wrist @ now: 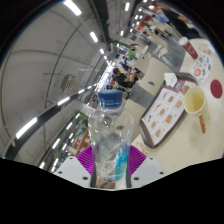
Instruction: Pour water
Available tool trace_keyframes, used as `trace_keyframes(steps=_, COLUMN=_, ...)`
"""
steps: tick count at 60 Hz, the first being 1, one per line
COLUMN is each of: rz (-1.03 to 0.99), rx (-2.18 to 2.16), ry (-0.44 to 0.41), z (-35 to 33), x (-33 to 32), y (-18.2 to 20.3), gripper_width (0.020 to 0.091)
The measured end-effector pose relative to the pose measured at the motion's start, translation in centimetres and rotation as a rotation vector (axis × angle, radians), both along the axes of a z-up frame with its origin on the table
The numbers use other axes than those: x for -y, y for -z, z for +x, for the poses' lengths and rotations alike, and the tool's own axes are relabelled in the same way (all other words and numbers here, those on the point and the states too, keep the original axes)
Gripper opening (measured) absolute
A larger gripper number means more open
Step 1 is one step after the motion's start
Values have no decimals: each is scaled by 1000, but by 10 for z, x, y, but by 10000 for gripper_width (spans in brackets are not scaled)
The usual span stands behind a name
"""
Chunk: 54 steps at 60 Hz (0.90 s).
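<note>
A clear plastic water bottle (108,135) with a blue cap (110,98) and a blue label stands up between my fingers. My gripper (109,162) is shut on the bottle's lower body, a purple pad (87,160) pressing on each side. The view is strongly tilted, and the bottle is lifted off any surface. A yellow cup (195,103) stands on a table (181,80) beyond and to the right of the bottle.
A placemat with food pictures (165,112) lies beside the yellow cup. More tables and seated people (127,72) stretch into the distance of a large hall. Long ceiling lights (72,8) run overhead.
</note>
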<state>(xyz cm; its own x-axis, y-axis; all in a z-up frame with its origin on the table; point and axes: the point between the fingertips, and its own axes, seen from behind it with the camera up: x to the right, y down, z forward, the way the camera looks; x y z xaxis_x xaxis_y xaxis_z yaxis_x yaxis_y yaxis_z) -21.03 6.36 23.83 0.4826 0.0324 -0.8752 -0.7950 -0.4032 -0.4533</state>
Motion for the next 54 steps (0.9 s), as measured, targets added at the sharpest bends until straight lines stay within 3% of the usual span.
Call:
trace_keyframes(steps=8, rz=-110, rx=-437, ry=50, z=52, x=-35, y=10, gripper_width=390)
trace_keyframes(steps=21, rz=-275, rx=-868, ry=122, z=95, x=-64, y=61, gripper_width=388)
trace_keyframes(steps=32, rz=-332, rx=-849, ry=81, z=90, x=-59, y=77, gripper_width=390)
trace_keyframes(steps=45, rz=-133, rx=-196, ry=-34, z=113, x=-51, y=25, gripper_width=390)
trace_keyframes(steps=54, rz=126, rx=355, ry=-24, z=166, x=-53, y=-43, gripper_width=389)
